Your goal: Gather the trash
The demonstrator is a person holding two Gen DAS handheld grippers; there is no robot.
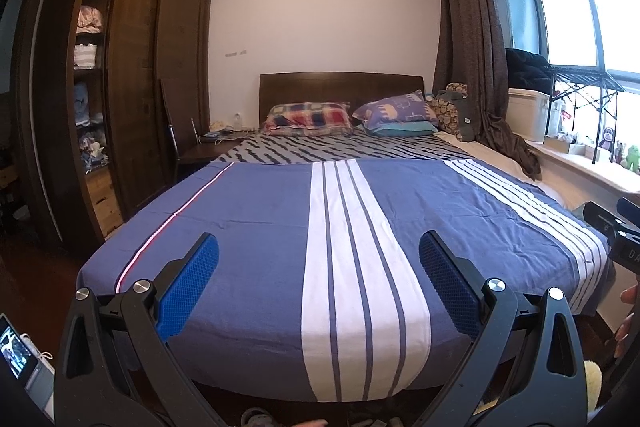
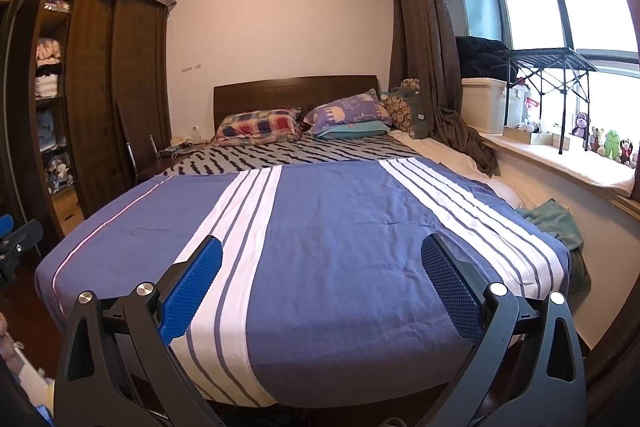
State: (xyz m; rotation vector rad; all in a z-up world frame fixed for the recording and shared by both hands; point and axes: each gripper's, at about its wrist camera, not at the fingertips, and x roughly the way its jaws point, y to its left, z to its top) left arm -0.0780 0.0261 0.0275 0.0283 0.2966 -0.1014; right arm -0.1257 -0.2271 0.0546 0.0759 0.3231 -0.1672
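My left gripper [image 1: 319, 243] is open with nothing between its blue pads, held over the foot of a bed with a blue blanket with white stripes [image 1: 260, 227]. My right gripper [image 2: 322, 245] is also open and empty, above the same blanket [image 2: 340, 227], a little further right. Each gripper shows at the edge of the other's view: the right one [image 1: 612, 227] and the left one [image 2: 16, 239]. No piece of trash stands out on the blanket. Small cluttered items lie on the bedside table [image 1: 220, 137], too small to identify.
Two pillows [image 2: 260, 127] lie at the headboard. A dark wardrobe [image 1: 132, 87] with open shelves stands left of the bed. A green cloth [image 2: 556, 223] lies between the bed and the window sill [image 2: 560, 159], which holds toys, a box and a folding rack. A curtain [image 2: 432, 67] hangs right.
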